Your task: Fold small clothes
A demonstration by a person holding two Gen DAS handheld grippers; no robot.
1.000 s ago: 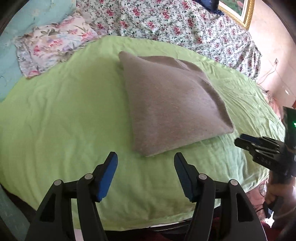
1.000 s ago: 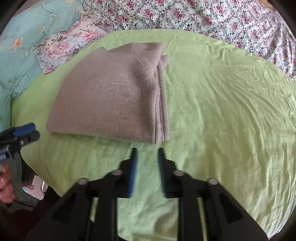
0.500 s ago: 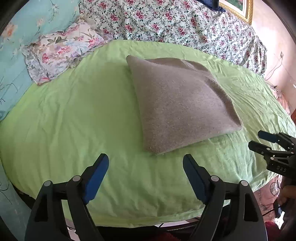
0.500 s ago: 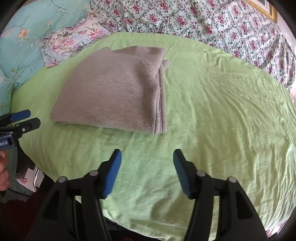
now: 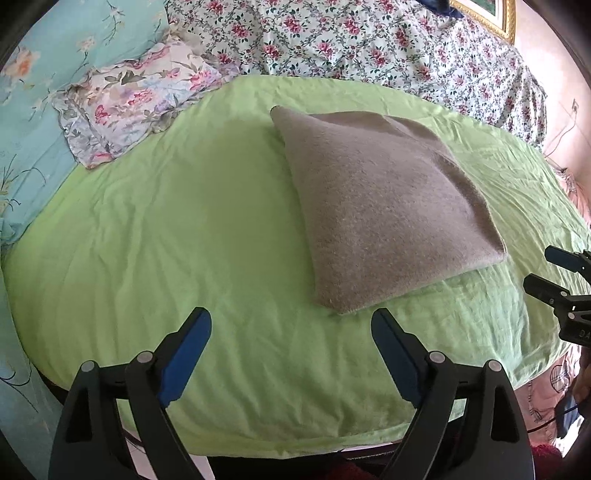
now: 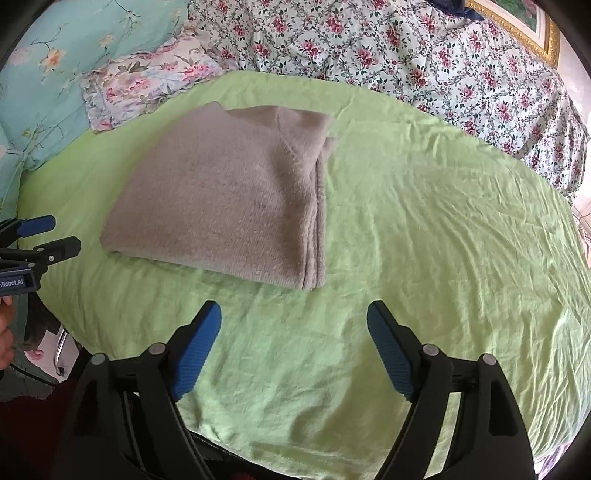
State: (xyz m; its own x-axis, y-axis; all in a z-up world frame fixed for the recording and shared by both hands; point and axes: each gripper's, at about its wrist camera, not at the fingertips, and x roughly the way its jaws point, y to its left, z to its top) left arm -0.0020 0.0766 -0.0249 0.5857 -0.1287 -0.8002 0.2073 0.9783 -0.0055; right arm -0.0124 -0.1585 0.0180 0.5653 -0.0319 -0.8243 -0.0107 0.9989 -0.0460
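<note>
A grey-brown knit garment (image 5: 384, 206) lies folded into a flat square on the green sheet (image 5: 184, 240); it also shows in the right wrist view (image 6: 225, 199), with its stacked folded edges on its right side. My left gripper (image 5: 291, 325) is open and empty, held back from the garment's near corner. My right gripper (image 6: 293, 317) is open and empty, just short of the garment's near edge. Each gripper shows at the edge of the other's view: the right gripper (image 5: 546, 271) and the left gripper (image 6: 48, 236).
A floral pillow (image 5: 136, 107) lies at the far left of the green sheet (image 6: 424, 240). A floral bedspread (image 5: 369, 40) covers the back. A turquoise floral sheet (image 5: 33, 110) lies at the left. A gold picture frame (image 6: 517, 26) hangs top right. The bed's front edge is just below the grippers.
Both grippers have opened wide; the right one was nearly shut a second ago. Both have drawn back a little from the folded garment, which has not moved.
</note>
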